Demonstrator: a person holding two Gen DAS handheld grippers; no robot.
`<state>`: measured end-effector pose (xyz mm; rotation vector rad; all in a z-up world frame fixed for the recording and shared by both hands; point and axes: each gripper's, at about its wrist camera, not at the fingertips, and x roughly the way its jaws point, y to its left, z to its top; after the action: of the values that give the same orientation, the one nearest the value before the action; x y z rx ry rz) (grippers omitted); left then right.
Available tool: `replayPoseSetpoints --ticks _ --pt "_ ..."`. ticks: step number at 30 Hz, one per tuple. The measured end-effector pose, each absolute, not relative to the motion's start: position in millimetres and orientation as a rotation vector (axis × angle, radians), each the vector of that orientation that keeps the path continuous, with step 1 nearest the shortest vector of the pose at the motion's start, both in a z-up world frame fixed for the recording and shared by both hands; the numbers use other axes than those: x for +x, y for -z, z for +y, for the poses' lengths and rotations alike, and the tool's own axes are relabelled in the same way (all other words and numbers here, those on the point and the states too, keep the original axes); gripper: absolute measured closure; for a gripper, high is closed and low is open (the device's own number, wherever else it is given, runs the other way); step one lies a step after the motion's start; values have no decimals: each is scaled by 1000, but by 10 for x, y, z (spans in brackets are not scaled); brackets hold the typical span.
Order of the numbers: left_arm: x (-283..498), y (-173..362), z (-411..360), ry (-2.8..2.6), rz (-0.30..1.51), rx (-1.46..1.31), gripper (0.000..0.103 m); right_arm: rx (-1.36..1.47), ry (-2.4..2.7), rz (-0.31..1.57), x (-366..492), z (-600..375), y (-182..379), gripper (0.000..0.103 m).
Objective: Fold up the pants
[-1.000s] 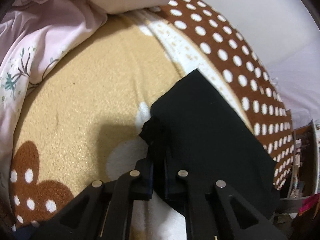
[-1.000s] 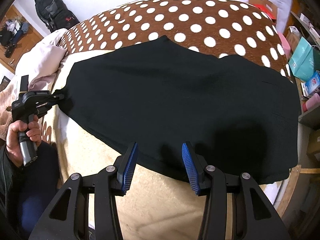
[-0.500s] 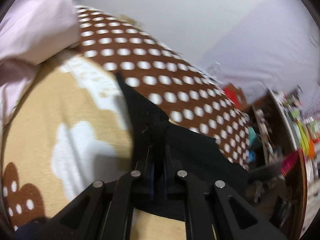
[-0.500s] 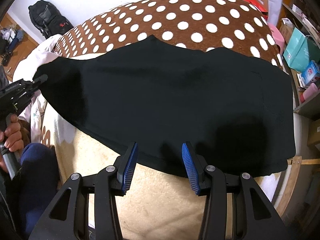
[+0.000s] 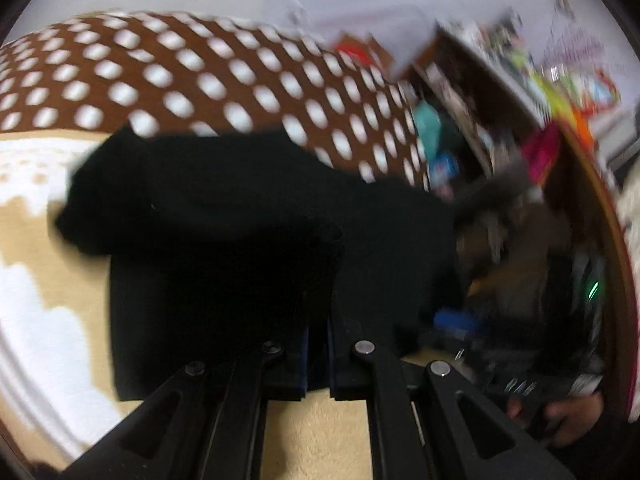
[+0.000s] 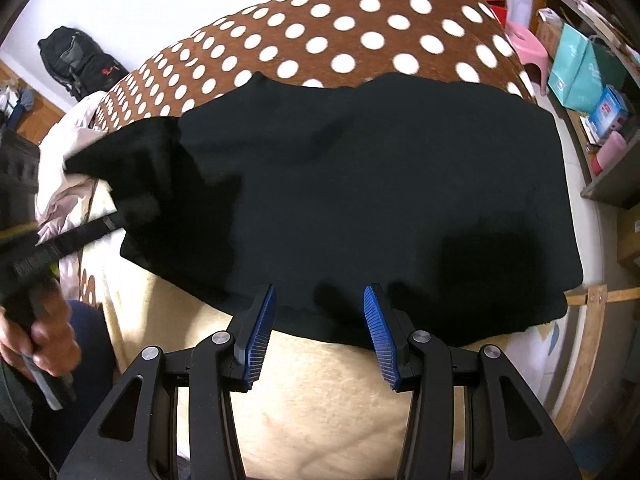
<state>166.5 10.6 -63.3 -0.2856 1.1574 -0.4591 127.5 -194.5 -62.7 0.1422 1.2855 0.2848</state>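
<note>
The black pants (image 6: 360,184) lie spread across the bed's brown, white-dotted blanket (image 6: 360,20). My left gripper (image 5: 318,332) is shut on one end of the pants (image 5: 240,220), and that end hangs folded over the rest. In the right wrist view the left gripper (image 6: 114,222) comes in from the left, held by a hand (image 6: 44,344), with the lifted black end (image 6: 132,160) above it. My right gripper (image 6: 320,294) stands open over the near edge of the pants, its blue pads (image 6: 260,336) touching nothing. The left wrist view is blurred by motion.
A pale pink quilt (image 6: 68,168) is bunched at the bed's left, with a black backpack (image 6: 76,60) on the floor beyond. Shelves with boxes and bags (image 6: 592,80) and a pink stool (image 6: 528,40) line the right side. The bed's wooden rim (image 6: 592,320) curves at the right.
The left gripper has swung right with the pants' end, lifting it off the cream blanket and over the rest of the pants. The right gripper has shifted slightly and stays open.
</note>
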Motion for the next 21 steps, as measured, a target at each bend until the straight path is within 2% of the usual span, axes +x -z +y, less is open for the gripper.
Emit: replayPoseSetpoints --ticks 3,5,7,8,12,15,21 --pt "1643 818 -130 485 1218 -179 92 161 -275 1296 1277 -2006 678 56" --pt "1605 840 -207 495 1219 -148 83 167 -275 1298 1275 -2024 698 56" --pt "1549 738 -239 538 1191 -162 67 170 -274 1298 1282 -2035 715 56" --pt "1526 674 -237 551 1173 -168 65 175 -273 1297 1289 -2044 720 56" --pt "1410 335 -148 575 1069 -193 65 183 -283 1284 1312 -2048 714 56" --pt "1375 133 245 480 979 -306 65 181 -300 1268 1320 -2018 685 56" --pt "1581 269 1035 195 982 -448 64 175 -337 1269 1323 -1905 734 56"
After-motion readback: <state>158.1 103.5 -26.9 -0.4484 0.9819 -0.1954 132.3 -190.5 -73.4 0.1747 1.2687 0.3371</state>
